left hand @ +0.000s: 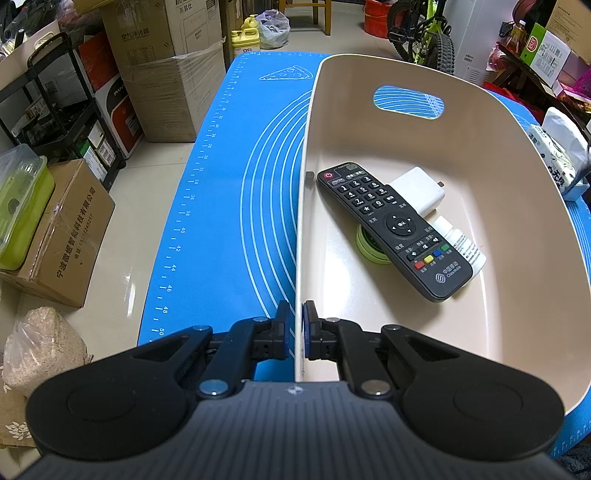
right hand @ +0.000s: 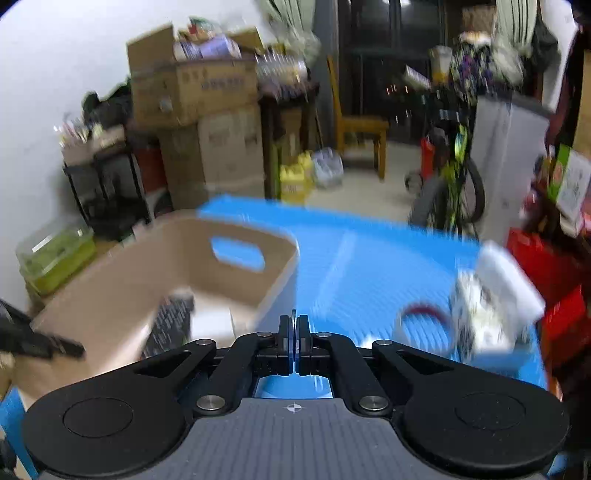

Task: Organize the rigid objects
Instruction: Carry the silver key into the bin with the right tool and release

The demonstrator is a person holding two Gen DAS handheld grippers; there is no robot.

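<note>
A beige plastic bin (left hand: 498,155) stands on the blue mat (left hand: 229,184). My left gripper (left hand: 296,314) is shut on the bin's left wall, one finger on each side. Inside lie a black remote (left hand: 391,229), a white charger (left hand: 417,192), a small white bottle (left hand: 461,243) and a green round tin (left hand: 371,245) under the remote. In the blurred right wrist view, my right gripper (right hand: 294,325) is shut and empty above the mat (right hand: 351,266), right of the bin (right hand: 122,280). A ring of tape (right hand: 424,321) lies on the mat beside a tissue pack (right hand: 487,302).
The tissue pack (left hand: 557,155) also shows right of the bin in the left wrist view. Cardboard boxes (left hand: 66,236), a black shelf (left hand: 62,110) and a green lidded box (left hand: 22,206) stand on the floor to the left. A bicycle (left hand: 424,33) and chair (right hand: 358,129) stand beyond the table.
</note>
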